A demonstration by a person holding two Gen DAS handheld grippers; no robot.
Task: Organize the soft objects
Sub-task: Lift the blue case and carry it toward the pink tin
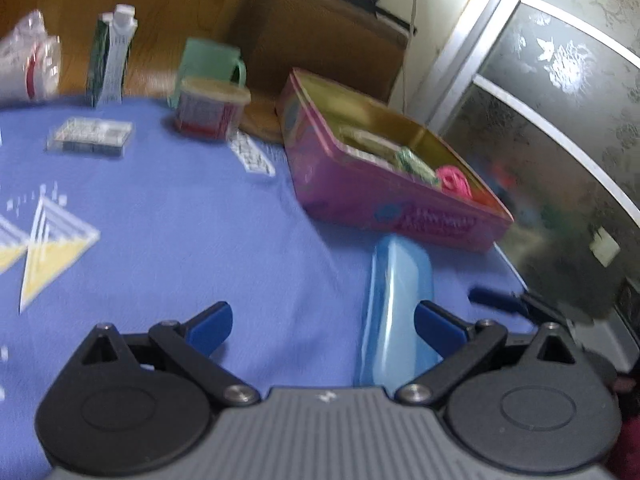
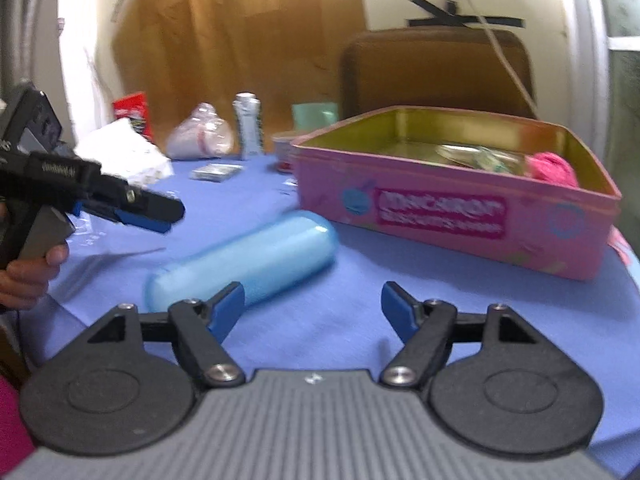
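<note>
A pink tin box [image 1: 384, 204] [image 2: 452, 216] stands open on the blue tablecloth. Inside it lie a pink soft object [image 1: 454, 182] [image 2: 552, 166] and a green-white bundle [image 1: 416, 164]. A light blue oblong case [image 1: 396, 312] [image 2: 248, 266] lies in front of the box. My left gripper [image 1: 322, 326] is open and empty, with the case by its right finger. It shows from the side in the right wrist view [image 2: 160, 212]. My right gripper [image 2: 312, 310] is open and empty, just right of the case.
At the back of the blue tablecloth [image 1: 180, 232] stand a carton [image 1: 112, 60], a green mug [image 1: 212, 64], a lidded tub [image 1: 210, 108], a clear flat box [image 1: 90, 136] and plastic bags [image 1: 30, 60]. A brown chair [image 2: 436, 72] is behind. The table edge [image 1: 516, 276] runs on the right.
</note>
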